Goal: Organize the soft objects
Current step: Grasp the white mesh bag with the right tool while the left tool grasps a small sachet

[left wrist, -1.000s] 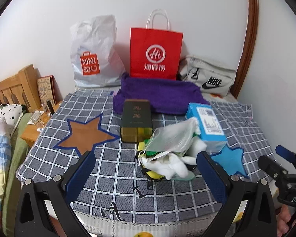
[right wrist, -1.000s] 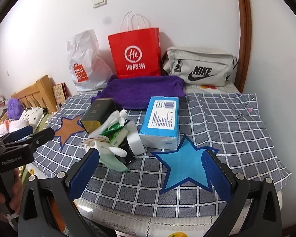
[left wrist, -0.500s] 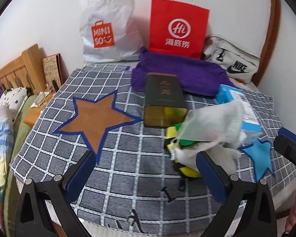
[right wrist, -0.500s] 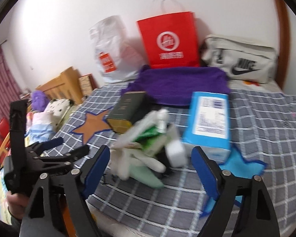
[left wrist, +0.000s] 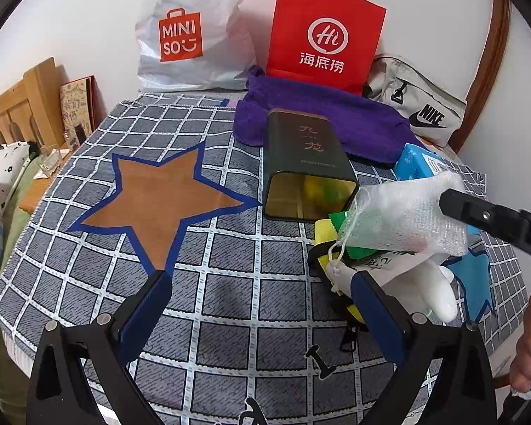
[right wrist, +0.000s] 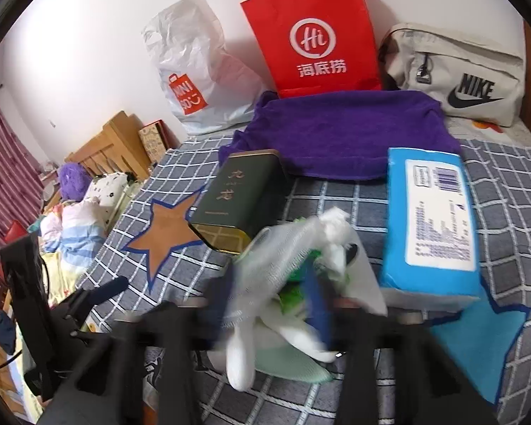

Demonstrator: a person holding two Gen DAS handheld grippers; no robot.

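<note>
The checked cloth (left wrist: 230, 283) spreads under both tools and carries everything. Far ahead of the left gripper (left wrist: 262, 315), along the wall, stand the white shopping bag (left wrist: 191, 32) and red paper bag (left wrist: 322, 32), with the grey sling bag (left wrist: 417, 106) off to their right; they look parked there as possible destinations. In front of them lies the purple towel (left wrist: 322, 124), laid flat.

Ahead and right of the right gripper (right wrist: 269, 301) lies the blue tissue pack (right wrist: 432, 212). Ahead and left of it, the dark green tin (right wrist: 240, 198) lies on its side with its open mouth towards the tools, probably so soft things can be pushed in.

The white mesh pouch (left wrist: 407, 212), with green and yellow items inside, sits right between the right gripper's fingers, over a pile with a white glove (left wrist: 432, 290). That gripper's jaws are narrowed about the pouch, but motion blur hides whether they grip it. The left gripper is wide open, holding nothing, just left of the pile, seemingly ready to assist.
</note>
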